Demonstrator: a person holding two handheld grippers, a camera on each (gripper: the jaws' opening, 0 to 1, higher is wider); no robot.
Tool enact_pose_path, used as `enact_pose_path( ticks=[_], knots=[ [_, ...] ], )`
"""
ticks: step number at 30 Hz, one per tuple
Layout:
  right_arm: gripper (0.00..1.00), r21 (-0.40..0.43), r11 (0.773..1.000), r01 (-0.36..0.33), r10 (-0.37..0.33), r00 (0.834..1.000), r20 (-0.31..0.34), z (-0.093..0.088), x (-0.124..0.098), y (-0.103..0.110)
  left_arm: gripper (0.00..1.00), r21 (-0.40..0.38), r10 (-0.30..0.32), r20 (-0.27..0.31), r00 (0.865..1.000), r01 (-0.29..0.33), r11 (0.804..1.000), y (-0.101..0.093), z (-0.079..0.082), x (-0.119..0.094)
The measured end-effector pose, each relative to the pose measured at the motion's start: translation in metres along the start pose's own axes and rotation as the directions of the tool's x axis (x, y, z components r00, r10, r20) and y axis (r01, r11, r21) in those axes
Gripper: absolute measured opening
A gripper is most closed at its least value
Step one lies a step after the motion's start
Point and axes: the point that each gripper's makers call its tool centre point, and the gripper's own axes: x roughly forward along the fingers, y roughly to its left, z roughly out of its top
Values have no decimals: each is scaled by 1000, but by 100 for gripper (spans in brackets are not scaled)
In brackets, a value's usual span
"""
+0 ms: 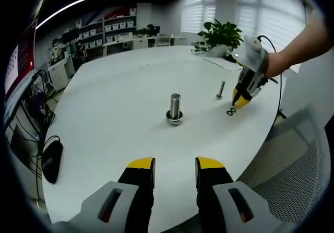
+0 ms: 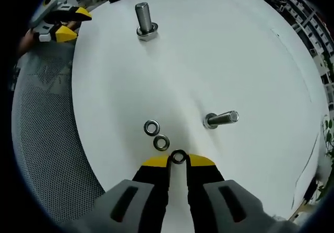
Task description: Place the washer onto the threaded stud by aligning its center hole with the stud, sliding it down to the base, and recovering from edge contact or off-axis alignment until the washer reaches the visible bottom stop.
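Observation:
The large threaded stud [image 1: 175, 106] [image 2: 144, 18] stands upright on the white table, with a nut-like collar at its base. Three washers lie in a short row on the table. The nearest washer [image 2: 178, 156] sits between the yellow tips of my right gripper [image 2: 178, 161], whose jaws are closed against its two sides. The other two washers [image 2: 161, 142] [image 2: 152, 127] lie just beyond it. In the left gripper view, the right gripper [image 1: 240, 101] is down at the washers [image 1: 231, 111]. My left gripper [image 1: 175, 166] is open and holds nothing, short of the stud.
A smaller bolt [image 1: 221, 90] [image 2: 222, 119] stands on the table right of the washers. The round white table [image 2: 235, 45] has a mesh chair [image 2: 47, 139] at its edge. A potted plant [image 1: 222, 34] stands at the far side. A dark object [image 1: 52, 160] lies near the left rim.

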Motion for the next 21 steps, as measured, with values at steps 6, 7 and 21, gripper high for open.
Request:
enact_pose_path(
  ticks=[6, 7, 21],
  knots=[
    [14, -9, 1000, 10, -10, 1000, 12, 5, -10, -7, 29, 3, -5, -2, 1000, 5, 1000, -2, 0, 0],
    [14, -6, 1000, 12, -12, 1000, 18, 6, -11, -8, 29, 3, -6, -3, 1000, 6, 1000, -1, -1, 0],
    [14, 13, 999, 32, -33, 996, 83, 32, -36, -31, 29, 5, -12, -9, 1000, 12, 1000, -3, -1, 1]
  ],
)
